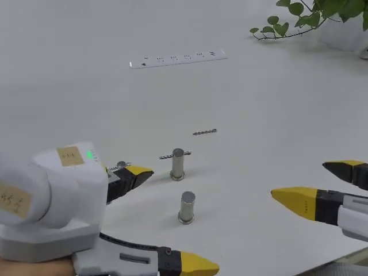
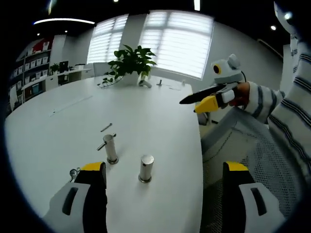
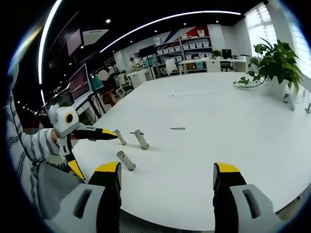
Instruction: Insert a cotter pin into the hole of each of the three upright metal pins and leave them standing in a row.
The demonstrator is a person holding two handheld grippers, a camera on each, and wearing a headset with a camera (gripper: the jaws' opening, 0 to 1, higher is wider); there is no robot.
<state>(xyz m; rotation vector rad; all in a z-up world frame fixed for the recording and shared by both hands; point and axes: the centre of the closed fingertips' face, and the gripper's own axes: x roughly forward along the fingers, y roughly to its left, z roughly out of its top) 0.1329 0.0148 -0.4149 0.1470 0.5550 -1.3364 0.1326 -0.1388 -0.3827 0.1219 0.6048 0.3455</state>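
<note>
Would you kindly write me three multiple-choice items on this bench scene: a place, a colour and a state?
1. Where does the loose cotter pin lie? A. On the table, beyond the metal pins. B. In a claw. C. On a shelf.
2. What colour are the claw tips? A. Red. B. Yellow. C. Green.
3. How is the right claw? A. Shut on a pin. B. Open, empty. C. Shut, empty.
Answers: 1 A, it lies loose past the pins; 2 B, every tip shows yellow; 3 B, its jaws stand apart around nothing.
</note>
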